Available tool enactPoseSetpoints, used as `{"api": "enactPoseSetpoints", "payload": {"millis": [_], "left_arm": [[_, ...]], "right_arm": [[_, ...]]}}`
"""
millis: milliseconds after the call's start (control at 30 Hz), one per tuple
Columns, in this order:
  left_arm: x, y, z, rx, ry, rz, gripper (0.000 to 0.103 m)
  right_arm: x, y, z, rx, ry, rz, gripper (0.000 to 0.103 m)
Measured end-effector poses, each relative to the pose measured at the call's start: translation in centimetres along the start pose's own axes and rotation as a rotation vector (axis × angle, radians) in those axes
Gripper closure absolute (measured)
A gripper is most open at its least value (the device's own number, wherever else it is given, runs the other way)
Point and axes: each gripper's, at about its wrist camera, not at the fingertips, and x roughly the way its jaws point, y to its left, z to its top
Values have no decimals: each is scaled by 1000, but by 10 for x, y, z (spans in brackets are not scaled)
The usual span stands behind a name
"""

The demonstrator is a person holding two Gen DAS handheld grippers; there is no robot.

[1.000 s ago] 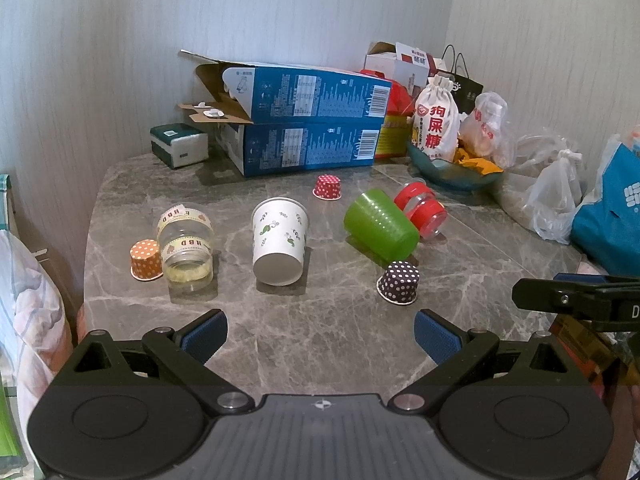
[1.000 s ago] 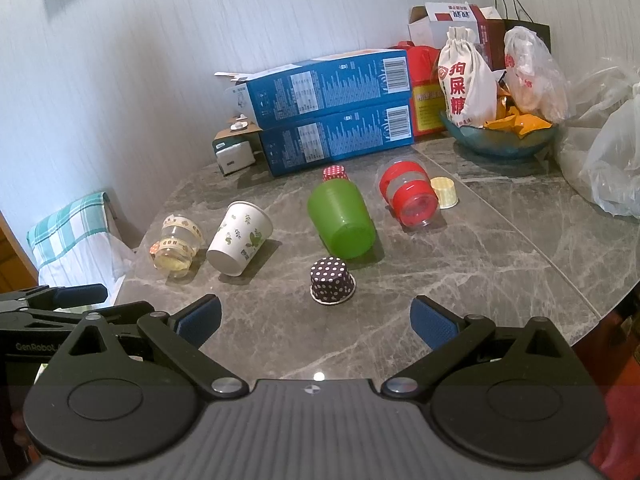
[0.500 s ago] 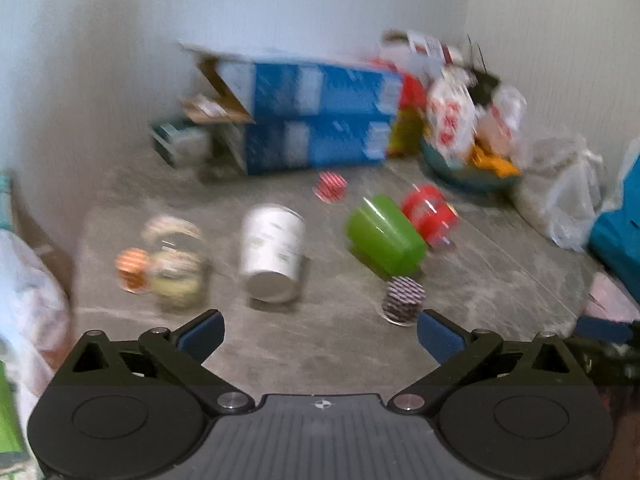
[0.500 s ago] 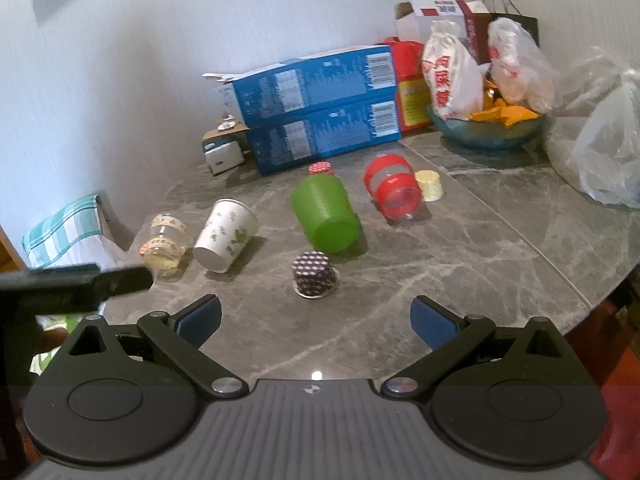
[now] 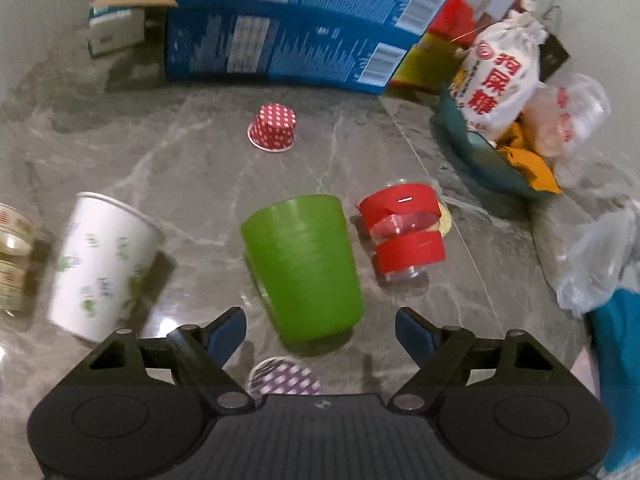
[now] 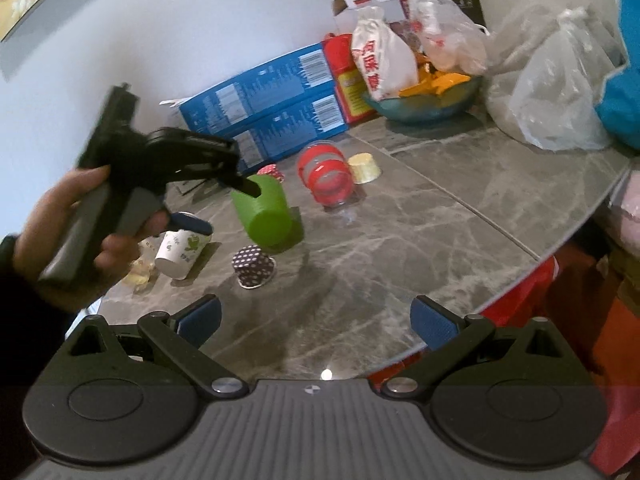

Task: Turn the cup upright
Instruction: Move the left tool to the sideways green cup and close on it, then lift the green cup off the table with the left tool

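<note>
A green plastic cup (image 5: 304,268) lies on its side on the grey marble table (image 5: 180,168), its closed base towards me. My left gripper (image 5: 320,326) is open, its blue pads either side of the cup's near end, not touching it. In the right wrist view the cup (image 6: 266,210) lies mid-table with the left gripper (image 6: 218,204) just above and around it. My right gripper (image 6: 316,322) is open and empty, low over the table's near part.
A white paper cup (image 5: 102,260) lies on its side to the left, a red-taped clear cup (image 5: 402,232) to the right. Small polka-dot cups (image 5: 274,128) (image 6: 254,266), blue boxes (image 5: 288,28), a bowl (image 6: 424,100) and plastic bags (image 6: 556,92) crowd the back and right.
My left gripper has moved forward and down from the table's near edge to the green cup, jaws still open. The right gripper has shifted slightly and tilted.
</note>
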Motion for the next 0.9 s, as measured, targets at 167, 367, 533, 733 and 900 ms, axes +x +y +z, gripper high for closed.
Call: {"api": "enactPoseSetpoints", "payload": {"millis": [167, 367, 533, 733, 900], "left_arm": [[24, -13, 11, -25, 36, 52, 18], [45, -17, 16, -31, 53, 124, 19], [57, -17, 18, -20, 69, 162, 35], [49, -22, 14, 53, 29, 198, 36], [6, -22, 8, 138, -36, 157, 36]], "right_arm": [[-1, -19, 0, 43, -7, 16, 1], [2, -29, -1, 66, -4, 41, 1], [3, -34, -1, 82, -1, 51, 1], [4, -37, -2, 94, 0, 54, 1], [4, -34, -2, 94, 4, 59, 1]]}}
